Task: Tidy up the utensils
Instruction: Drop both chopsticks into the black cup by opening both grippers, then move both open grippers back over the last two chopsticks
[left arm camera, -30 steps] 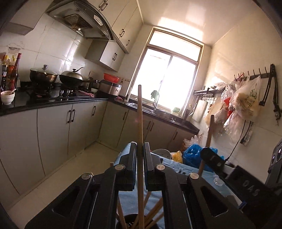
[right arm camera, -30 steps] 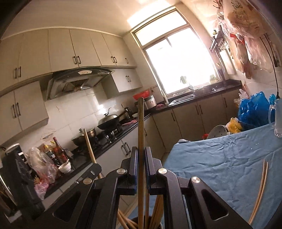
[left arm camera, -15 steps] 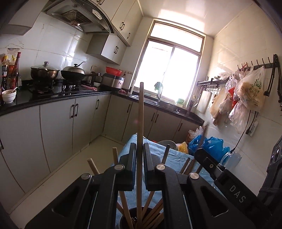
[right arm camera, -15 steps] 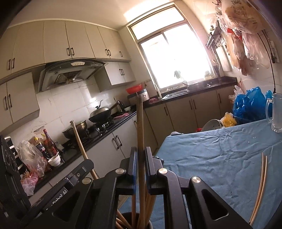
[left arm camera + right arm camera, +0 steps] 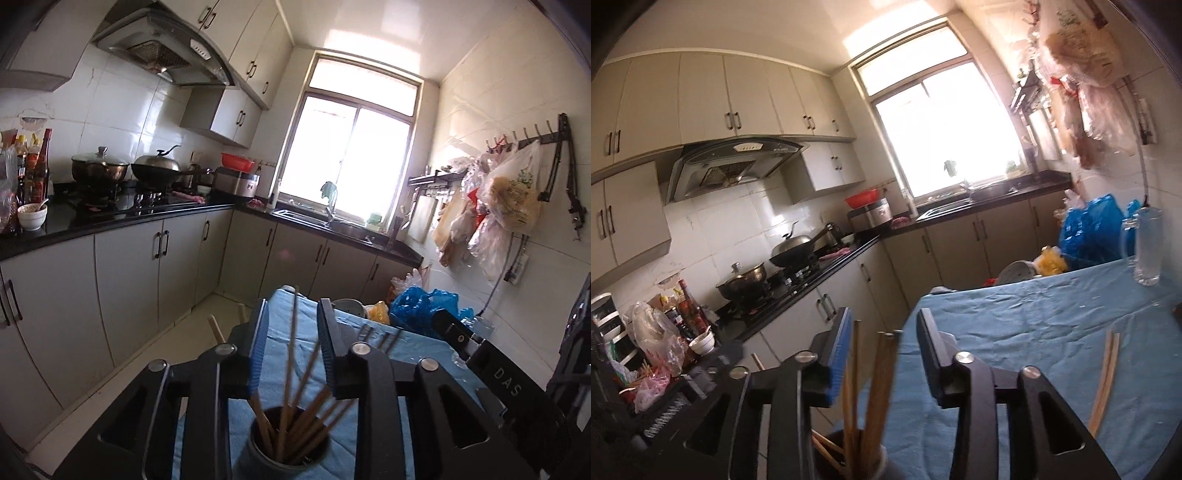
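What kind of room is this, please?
A home kitchen: a range hood hangs over a wok on the stove, and a sink sits under the window.

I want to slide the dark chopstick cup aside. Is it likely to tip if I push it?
Probably, if pushed high. The cup looks narrow, and its chopsticks lean outward well above the rim, likely making it top-heavy. The wrinkled blue cloth beneath may snag its base, so push low and slowly.

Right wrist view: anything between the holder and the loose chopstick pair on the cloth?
Only bare blue tablecloth on the table between the dark holder and the loose pair; the open right gripper overlaps the foreground.
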{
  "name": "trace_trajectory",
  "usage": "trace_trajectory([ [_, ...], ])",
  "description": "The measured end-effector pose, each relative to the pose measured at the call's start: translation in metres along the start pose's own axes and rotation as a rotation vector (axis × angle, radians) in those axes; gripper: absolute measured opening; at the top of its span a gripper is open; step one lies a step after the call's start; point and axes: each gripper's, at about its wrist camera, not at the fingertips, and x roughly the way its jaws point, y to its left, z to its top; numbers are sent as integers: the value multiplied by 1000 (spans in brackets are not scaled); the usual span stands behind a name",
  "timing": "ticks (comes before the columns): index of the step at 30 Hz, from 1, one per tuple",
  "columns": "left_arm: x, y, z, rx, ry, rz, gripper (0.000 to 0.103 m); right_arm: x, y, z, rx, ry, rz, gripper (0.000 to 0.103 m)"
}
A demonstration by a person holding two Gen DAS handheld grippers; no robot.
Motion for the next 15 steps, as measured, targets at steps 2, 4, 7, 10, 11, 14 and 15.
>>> trace_trajectory([
  [2,-13,-9,-4,5,0,-21,33,-13,-11,2,7,-5,-23,41],
  [4,-24,-21,-10,18,10,-52,34,-28,-27,2,14,-7,-55,42],
  [7,-33,-44,-22,50,35,-106,40,-52,-54,-1,16,-2,-120,48],
  [10,-31,-71,-38,92,85,-153,43,-74,-89,-6,13,17,-217,49],
  [11,-28,-80,-44,103,113,-172,43,-80,-103,-9,17,35,-251,49],
  [14,-14,-103,-62,127,209,-222,43,-96,-146,-20,48,96,-332,49],
  [15,-8,-111,-68,140,240,-233,43,-99,-158,-24,57,117,-353,49],
])
